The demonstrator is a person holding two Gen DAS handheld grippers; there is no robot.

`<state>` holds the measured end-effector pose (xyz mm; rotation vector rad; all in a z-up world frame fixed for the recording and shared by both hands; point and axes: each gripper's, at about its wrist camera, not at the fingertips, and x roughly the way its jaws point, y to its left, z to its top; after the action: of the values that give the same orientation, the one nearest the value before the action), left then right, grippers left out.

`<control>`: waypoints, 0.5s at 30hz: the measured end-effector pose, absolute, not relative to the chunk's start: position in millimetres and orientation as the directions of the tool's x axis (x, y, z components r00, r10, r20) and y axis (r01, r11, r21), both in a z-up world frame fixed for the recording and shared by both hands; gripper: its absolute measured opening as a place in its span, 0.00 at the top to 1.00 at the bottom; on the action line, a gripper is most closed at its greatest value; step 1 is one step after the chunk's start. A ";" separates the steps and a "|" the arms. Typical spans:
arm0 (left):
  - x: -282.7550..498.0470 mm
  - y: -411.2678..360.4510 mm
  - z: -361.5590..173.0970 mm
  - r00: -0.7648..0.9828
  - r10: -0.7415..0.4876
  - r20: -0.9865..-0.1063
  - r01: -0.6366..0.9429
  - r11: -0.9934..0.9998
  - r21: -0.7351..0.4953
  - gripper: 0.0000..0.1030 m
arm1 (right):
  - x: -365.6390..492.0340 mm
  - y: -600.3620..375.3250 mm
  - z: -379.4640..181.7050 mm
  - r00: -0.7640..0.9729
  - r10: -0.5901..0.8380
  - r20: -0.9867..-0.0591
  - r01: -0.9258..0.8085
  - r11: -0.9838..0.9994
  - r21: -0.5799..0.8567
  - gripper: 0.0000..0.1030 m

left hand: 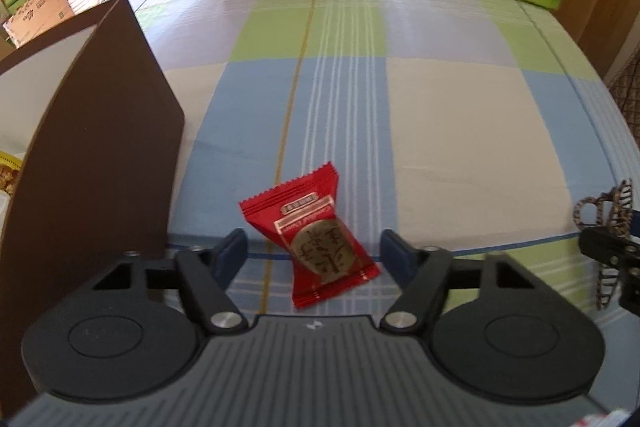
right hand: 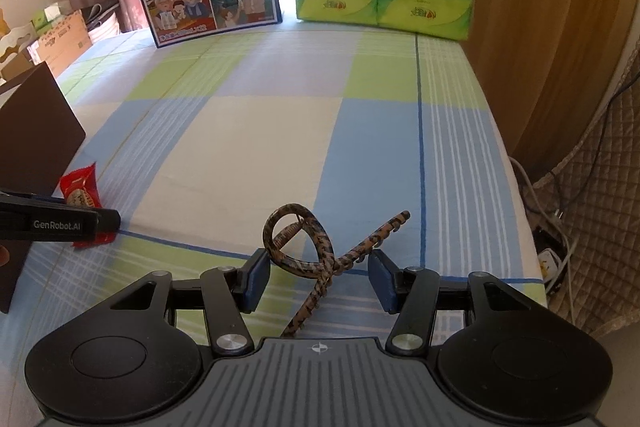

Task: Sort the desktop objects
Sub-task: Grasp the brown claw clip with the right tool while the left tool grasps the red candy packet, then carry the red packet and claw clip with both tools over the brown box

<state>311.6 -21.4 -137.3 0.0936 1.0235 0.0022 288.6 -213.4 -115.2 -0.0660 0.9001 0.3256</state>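
The left gripper (left hand: 314, 257) is wide open with nothing in it, and the red candy packet (left hand: 312, 241) lies flat on the checked table (left hand: 460, 115) right between its two pads; the packet looks light, crinkly and a bit slippery, so I think the best place to pinch is across its fat middle, not the thin end flaps. The right gripper (right hand: 316, 277) is also open and empty, and the brown spotted hair claw clip (right hand: 316, 255) lies between its pads, looking hard and bumpy, easy to tip, so hold its thick crossed part. Farther left stands a brown box (left hand: 92, 131).
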 end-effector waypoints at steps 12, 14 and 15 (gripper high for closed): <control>290.2 -16.0 -131.9 0.527 -0.063 -0.848 0.129 0.992 0.007 0.76 | 269.7 -207.2 -109.0 0.546 0.317 -0.776 -0.344 0.929 0.137 0.50; 284.9 -16.6 -128.0 0.526 -0.073 -0.847 0.147 0.989 0.006 0.78 | 264.5 -205.5 -107.1 0.540 0.328 -0.775 -0.354 0.924 0.144 0.50; 282.5 -16.8 -126.5 0.523 -0.077 -0.849 0.154 0.988 0.006 0.79 | 261.3 -204.7 -105.8 0.538 0.333 -0.774 -0.360 0.921 0.147 0.50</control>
<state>282.5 -16.8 -126.5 0.0839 1.0118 -0.1384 261.3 -204.7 -105.8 -0.0313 0.9137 0.4123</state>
